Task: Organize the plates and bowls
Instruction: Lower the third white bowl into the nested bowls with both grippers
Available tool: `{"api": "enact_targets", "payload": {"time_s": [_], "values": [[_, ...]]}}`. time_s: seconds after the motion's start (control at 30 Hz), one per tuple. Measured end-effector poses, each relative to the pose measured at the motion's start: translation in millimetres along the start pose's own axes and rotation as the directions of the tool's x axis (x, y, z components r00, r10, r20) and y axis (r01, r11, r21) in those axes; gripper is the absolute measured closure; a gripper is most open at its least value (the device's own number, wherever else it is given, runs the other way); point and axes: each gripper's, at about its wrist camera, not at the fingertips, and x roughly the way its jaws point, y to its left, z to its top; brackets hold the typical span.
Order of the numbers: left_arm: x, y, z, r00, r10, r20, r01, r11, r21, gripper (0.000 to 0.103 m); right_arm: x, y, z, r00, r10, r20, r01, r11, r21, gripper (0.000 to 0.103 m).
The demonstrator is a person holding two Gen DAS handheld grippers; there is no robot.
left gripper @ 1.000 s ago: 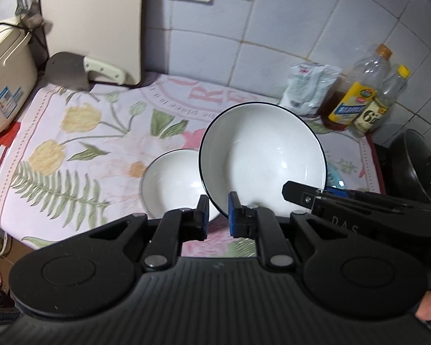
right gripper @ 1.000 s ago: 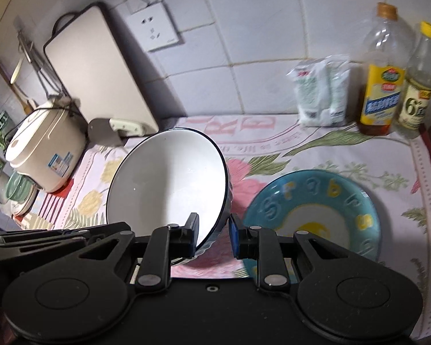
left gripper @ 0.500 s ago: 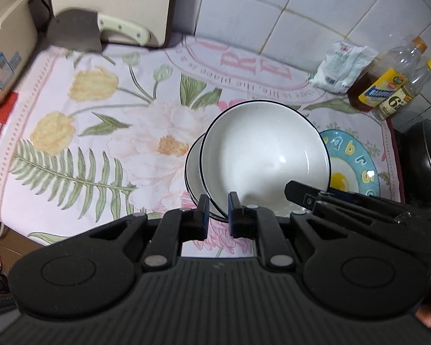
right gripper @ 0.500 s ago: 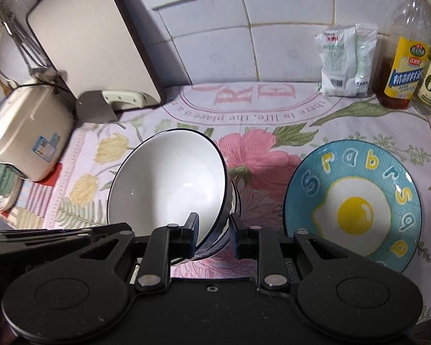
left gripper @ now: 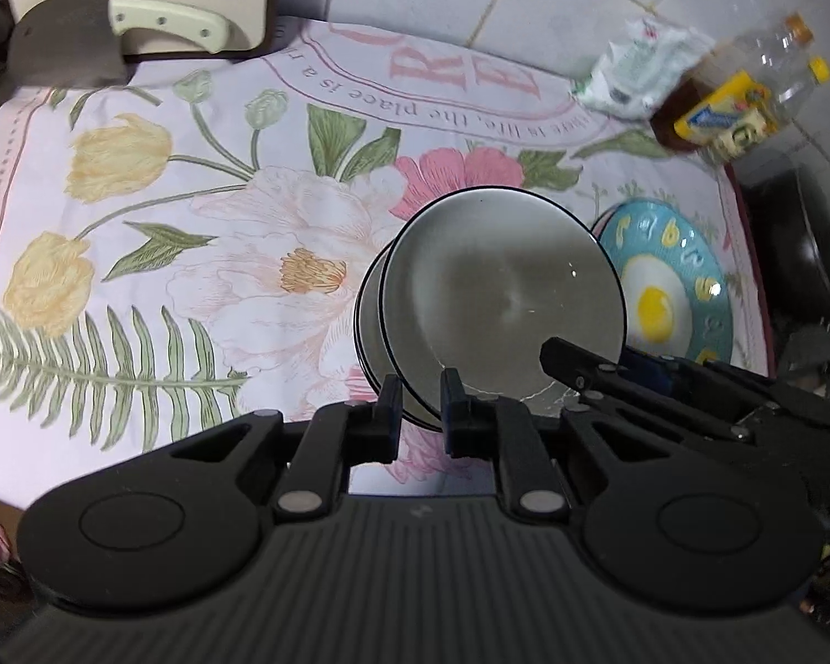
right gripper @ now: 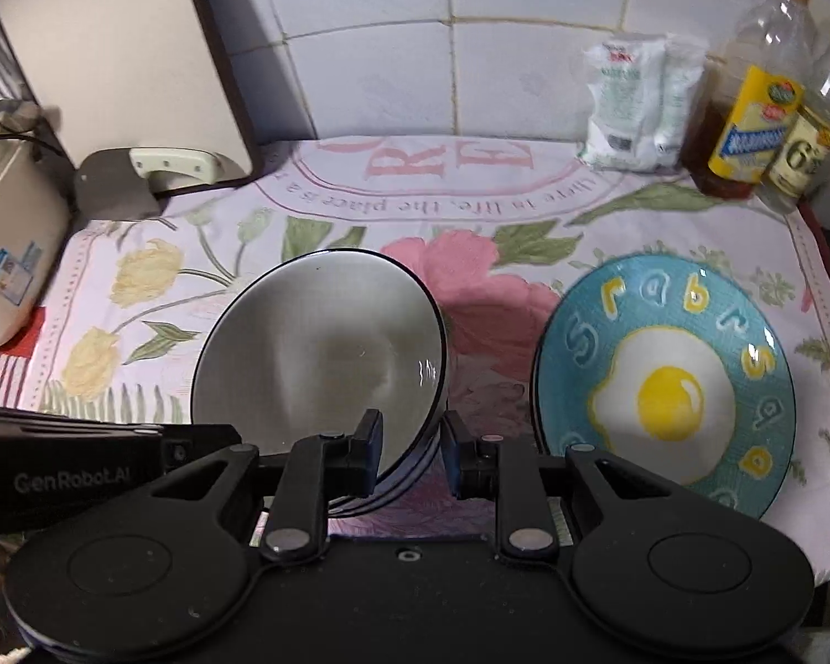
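The big white bowl (right gripper: 321, 354) sits inside a smaller bowl (left gripper: 368, 326) on the flowery cloth (left gripper: 155, 232), just beside the blue egg plate (right gripper: 664, 382). The left gripper (left gripper: 419, 406) and the right gripper (right gripper: 412, 451) each pinch its near rim.

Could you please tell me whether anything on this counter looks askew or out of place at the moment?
The large white bowl sits tilted and off-centre in the smaller bowl beneath, not nested flat. Both grippers' fingers straddle its near rim. A cleaver lies by the cutting board.
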Motion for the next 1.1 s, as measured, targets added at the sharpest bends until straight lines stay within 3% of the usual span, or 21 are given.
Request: {"api": "enact_targets", "payload": {"time_s": [0.13, 0.3, 0.67, 0.9, 1.1], "values": [[6, 2, 0, 1.000, -0.008, -0.018, 0.008, 0.999, 0.037, 0.090, 1, 1, -7, 0.999, -0.018, 0.029, 0.018, 1.000, 0.019, 0.076], [10, 4, 2, 1.000, 0.003, -0.023, -0.001, 0.997, 0.082, 0.087, 0, 14, -6, 0.992, -0.083, 0.098, 0.089, 0.994, -0.062, 0.077], [-4, 13, 5, 0.998, -0.040, -0.040, 0.044, 0.994, 0.101, 0.080, -7, 8, -8, 0.992, -0.030, 0.124, 0.032, 0.999, -0.015, 0.076], [-7, 10, 2, 0.997, -0.063, -0.054, 0.069, 0.991, 0.117, 0.077, -25, 6, -11, 0.985, 0.010, 0.172, 0.000, 0.998, -0.062, 0.076], [-23, 7, -6, 0.999, -0.041, -0.019, 0.043, 0.987, 0.156, 0.077, -50, -8, -27, 0.970, 0.060, 0.236, -0.049, 0.997, -0.052, 0.070]]}}
